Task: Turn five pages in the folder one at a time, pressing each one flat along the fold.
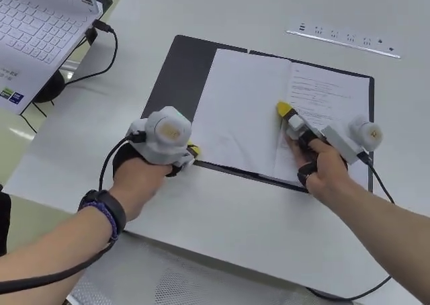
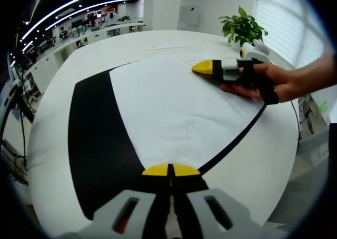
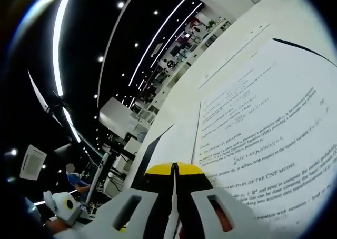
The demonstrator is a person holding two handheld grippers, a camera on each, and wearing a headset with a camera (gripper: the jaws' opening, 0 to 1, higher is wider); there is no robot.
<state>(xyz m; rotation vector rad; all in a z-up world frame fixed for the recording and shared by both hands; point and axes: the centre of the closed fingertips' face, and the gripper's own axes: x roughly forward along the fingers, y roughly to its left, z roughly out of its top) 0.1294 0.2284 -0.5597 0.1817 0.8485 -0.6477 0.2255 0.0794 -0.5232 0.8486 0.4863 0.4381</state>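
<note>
Folder (image 1: 180,70) lies open flat on the white table (image 1: 222,224), roughly in the middle. Its long axis runs left to right, with the right end swung a bit nearer. The fold runs far to near, right of centre in the spread. The left page (image 1: 242,110) is blank white with black cover showing beyond it on the left. The right page (image 1: 329,93) is printed, with the top of the text at the far side.

The right gripper (image 1: 284,109) has its yellow tips pinched together with nothing between them. It points far-left and sits right at the fold, down on the paper. Its own view puts the tips over the line where the blank and printed sheets meet.

The left gripper (image 1: 193,148) is at the near-left corner of the pages, jaws closed tight with no gap, pointing right across the spread. I can't tell if it's actually touching the paper.

Laptop (image 1: 40,23) is at the far left, with a power strip (image 1: 342,39) far right.
</note>
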